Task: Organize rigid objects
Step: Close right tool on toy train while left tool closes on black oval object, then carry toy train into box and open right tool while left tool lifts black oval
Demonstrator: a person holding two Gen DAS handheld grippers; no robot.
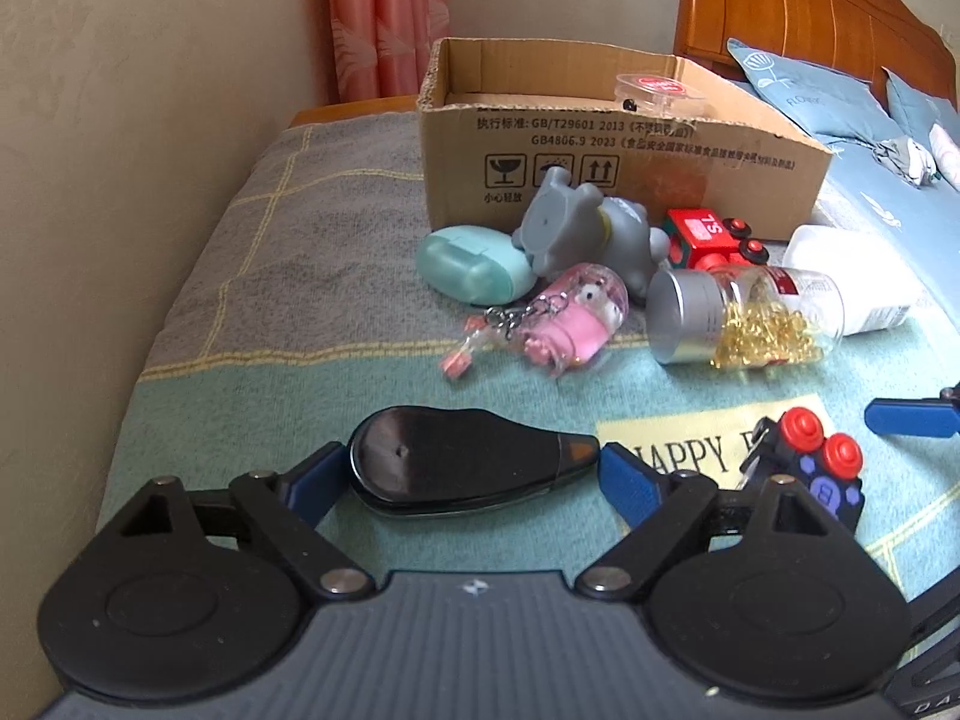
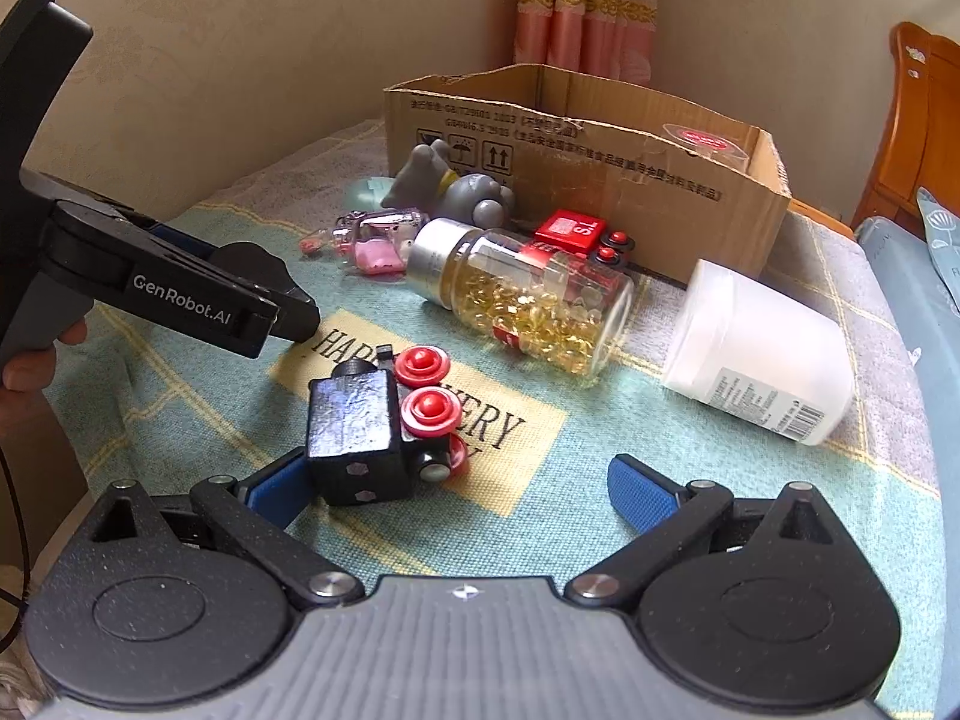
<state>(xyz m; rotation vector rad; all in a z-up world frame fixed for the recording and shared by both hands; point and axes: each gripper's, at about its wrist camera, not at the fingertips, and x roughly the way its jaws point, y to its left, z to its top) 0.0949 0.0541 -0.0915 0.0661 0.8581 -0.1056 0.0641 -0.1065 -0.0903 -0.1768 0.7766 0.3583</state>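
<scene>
"GenRobot.AI" on left gripper [image 1: 474, 468] angled down, jaws wide around black case [image 1: 456, 462], right gripper [image 2: 456, 486] spread beside toy train [image 2: 378, 426], "HAPPY" blanket [image 1: 252, 360].

A glossy black teardrop-shaped plastic case [image 1: 456, 462] lies on the matt woven teal cloth [image 1: 312, 384], in front of the rough brown cardboard box [image 1: 600, 162]; nearby a clear jar's brushed-metal lid [image 1: 684, 315].

Plain beige wall [image 1: 150, 120], pink gold-trimmed curtain [image 1: 384, 18], wooden headboard [image 1: 798, 6], and a checked blanket [image 1: 288, 276] in daylight.
</scene>
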